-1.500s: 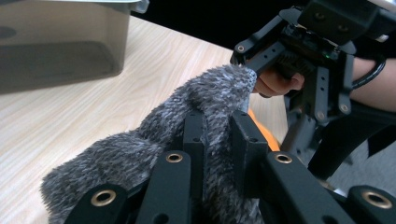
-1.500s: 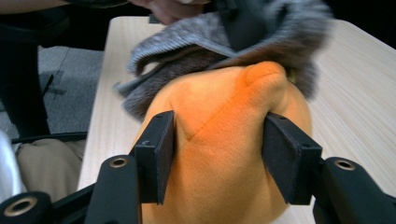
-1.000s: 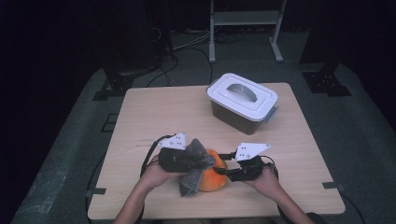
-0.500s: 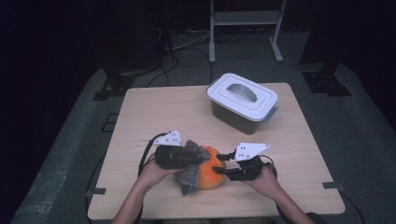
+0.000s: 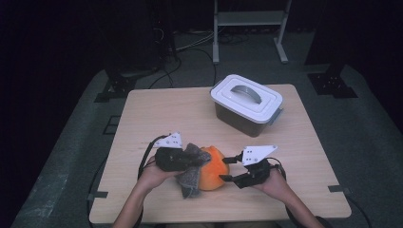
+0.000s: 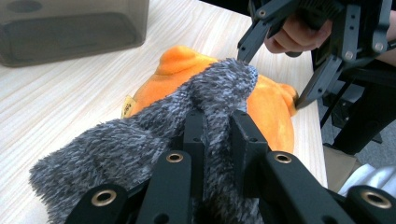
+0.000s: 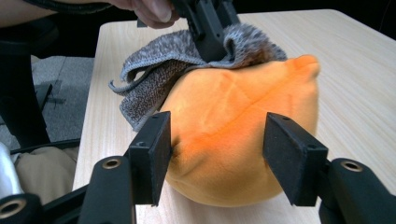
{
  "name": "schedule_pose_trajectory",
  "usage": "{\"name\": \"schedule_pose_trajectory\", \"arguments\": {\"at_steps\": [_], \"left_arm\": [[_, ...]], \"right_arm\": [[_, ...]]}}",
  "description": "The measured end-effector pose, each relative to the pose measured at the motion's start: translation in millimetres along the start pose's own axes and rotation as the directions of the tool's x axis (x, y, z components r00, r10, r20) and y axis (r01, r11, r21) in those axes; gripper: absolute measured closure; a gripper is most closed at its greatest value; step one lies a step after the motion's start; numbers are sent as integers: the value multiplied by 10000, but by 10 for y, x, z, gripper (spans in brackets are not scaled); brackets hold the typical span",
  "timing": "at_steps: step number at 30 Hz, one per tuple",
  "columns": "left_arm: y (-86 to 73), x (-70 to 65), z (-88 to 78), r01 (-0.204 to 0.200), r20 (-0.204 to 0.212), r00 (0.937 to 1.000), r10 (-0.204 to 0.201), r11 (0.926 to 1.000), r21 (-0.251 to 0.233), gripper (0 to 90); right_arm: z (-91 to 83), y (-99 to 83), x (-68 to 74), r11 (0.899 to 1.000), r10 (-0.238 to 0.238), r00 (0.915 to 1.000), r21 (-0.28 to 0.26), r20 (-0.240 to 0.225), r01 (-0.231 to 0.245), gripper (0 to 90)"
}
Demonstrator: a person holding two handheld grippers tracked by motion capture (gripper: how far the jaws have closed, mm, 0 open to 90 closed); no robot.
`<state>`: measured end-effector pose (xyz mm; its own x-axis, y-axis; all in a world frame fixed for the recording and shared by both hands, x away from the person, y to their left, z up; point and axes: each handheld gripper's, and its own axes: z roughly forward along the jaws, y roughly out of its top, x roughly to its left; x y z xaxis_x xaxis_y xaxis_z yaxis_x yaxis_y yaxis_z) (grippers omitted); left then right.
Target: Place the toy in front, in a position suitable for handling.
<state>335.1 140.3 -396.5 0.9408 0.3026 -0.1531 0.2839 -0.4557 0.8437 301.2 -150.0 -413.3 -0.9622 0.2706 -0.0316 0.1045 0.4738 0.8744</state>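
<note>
One orange plush toy point(image 5: 212, 168) lies at the near middle of the bench point(image 5: 157, 109), with one grey fuzzy cloth point(image 5: 190, 176) draped over its left side. The left gripper view shows the left tool point(image 6: 217, 133) narrow, pinching a fold of that cloth, a grip hidden under the hand in the high view. The right gripper view shows the right tool point(image 7: 217, 156) with its jaws just opening, straddling the plush; the left pad touches it. One lidded bin point(image 5: 247, 104) stands farther back.
</note>
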Motion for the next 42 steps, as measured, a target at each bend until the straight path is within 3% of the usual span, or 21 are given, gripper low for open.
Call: {"name": "schedule_pose_trajectory", "arguments": {"at_steps": [3, 6, 8, 9, 12, 13, 15, 20, 22, 23, 24, 27, 32, 38, 40, 42], "left_arm": [[39, -27, -19, 9, 147, 9999, -5, 9997, -263, 783], [138, -126, -38, -304, 313, 9990, 318, 9985, -450, 782], [163, -178, -20, -604, 136, 9981, 607, 9980, -176, 782], [153, -171, -16, -563, 171, 9983, 566, 9983, -180, 782], [100, -124, 6, -466, 12, 9989, 466, 9989, 87, 789], [90, -113, 7, -502, -48, 9987, 503, 9986, 141, 791], [62, -70, -8, -354, -34, 9994, 354, 9994, 8, 791], [15, 8, -77, -61, -133, 9999, 58, 9998, -205, 791], [17, 7, -77, -23, -106, 9999, 21, 9997, -227, 791], [33, -11, -71, -89, -162, 9998, 86, 9997, -208, 791], [40, -13, -77, -73, -150, 9999, 69, 9996, -268, 791], [52, 3, -133, 6, -108, 9999, -12, 9987, -503, 791], [72, 12, -225, 8, -152, 9999, -19, 9975, -713, 790], [112, -2, -317, 6, -346, 9994, -34, 9966, -823, 790], [137, -47, -291, -124, -266, 9996, 105, 9973, -720, 790], [173, -137, -140, -434, -49, 9990, 433, 9987, -267, 790]], "right_arm": [[34, 21, 10, 9996, 267, 9996, -122, 130, -265, 571], [91, 69, 43, 9988, 428, 9988, -245, 240, -422, 587], [109, 78, 52, 9990, 405, 9988, -186, 293, -400, 587], [150, 71, 61, 9994, 332, 9984, 41, 454, -334, 585], [141, 66, 50, 9992, 407, 9985, -3, 378, -407, 546], [110, 78, 34, 9995, 295, 9993, -93, 249, -293, 491], [64, 80, 2, 9987, 367, 9993, -350, 21, -366, 441], [91, 20, -3, 9996, 206, 9996, 177, -175, -203, 371], [153, -2, 27, 9994, 100, 9999, 328, 10, -101, 395], [192, 14, 49, 9995, 40, 9992, 304, 386, -52, 517], [197, 26, 50, 9995, 42, 9992, 306, 402, -54, 581], [152, 37, 35, 9999, 100, 9991, 80, 414, -104, 690], [26, 62, -1, 9995, 239, 9969, -209, 754, -224, 709], [14, 70, 56, 9999, 47, 9957, -116, 920, -37, 707], [36, 94, 69, 9999, -19, 9958, -107, 916, 29, 707], [82, 119, 103, 9999, -166, 9963, -5, 845, 167, 708]]}}
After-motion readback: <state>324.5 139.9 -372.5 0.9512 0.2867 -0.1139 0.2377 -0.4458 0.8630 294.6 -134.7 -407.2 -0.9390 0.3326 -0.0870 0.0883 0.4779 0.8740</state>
